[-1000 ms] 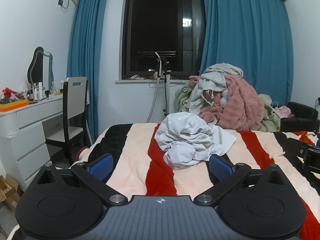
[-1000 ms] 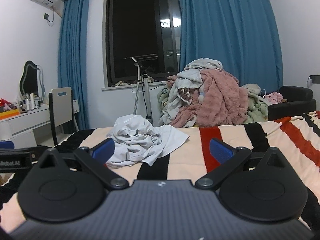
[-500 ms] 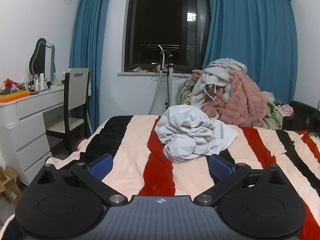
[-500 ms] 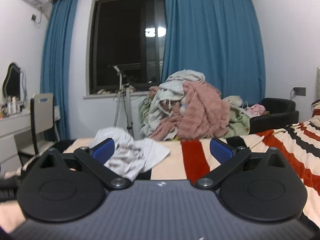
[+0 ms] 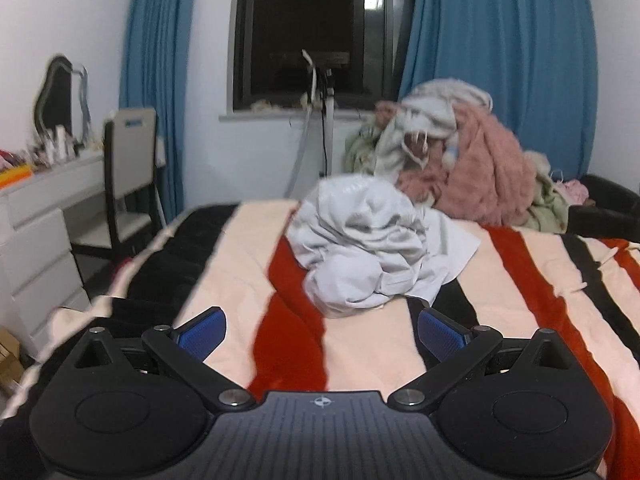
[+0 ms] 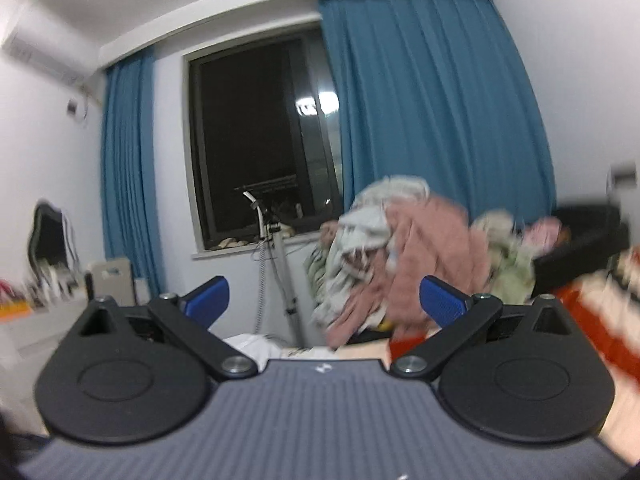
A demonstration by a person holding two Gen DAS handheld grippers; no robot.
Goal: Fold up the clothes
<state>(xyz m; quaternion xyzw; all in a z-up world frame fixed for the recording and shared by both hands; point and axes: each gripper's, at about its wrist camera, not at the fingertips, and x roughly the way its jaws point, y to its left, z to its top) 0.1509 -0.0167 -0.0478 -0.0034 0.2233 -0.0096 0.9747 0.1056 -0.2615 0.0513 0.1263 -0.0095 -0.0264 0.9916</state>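
Left wrist view. The left gripper (image 5: 322, 334) hovers low over the striped blanket (image 5: 240, 280), its blue-padded fingers (image 5: 202, 332) spread wide apart with nothing between them. The crumpled white garment (image 5: 372, 248) lies in a heap on the blanket, ahead of the gripper and well apart from the finger pads, slightly toward the right pad. Grey print runs along the garment's upper fold but is too blurred to read. Behind the garment, a clothes pile (image 5: 464, 168) topped by a pink fleece rises beyond the far edge of the blanket. Left of the garment stand a chair (image 5: 128, 176) and a white dresser (image 5: 36, 232) carrying a mirror (image 5: 60, 96). Behind the garment, a dark window (image 5: 316, 28) sits between blue curtains (image 5: 496, 60). A small crosshair emblem marks the gripper body; no lettering is legible.

Right wrist view. The right gripper (image 6: 324, 306) is tilted upward and motion-blurred, fingers (image 6: 442, 306) likewise wide apart and empty. Only a sliver of the white garment (image 6: 256, 350) shows, just above the gripper body. This view alone shows an air conditioner (image 6: 44, 60) high on the wall left of the window (image 6: 260, 140), and the clothes pile (image 6: 404, 256) framed between the pads. The dresser top is barely discernible here.
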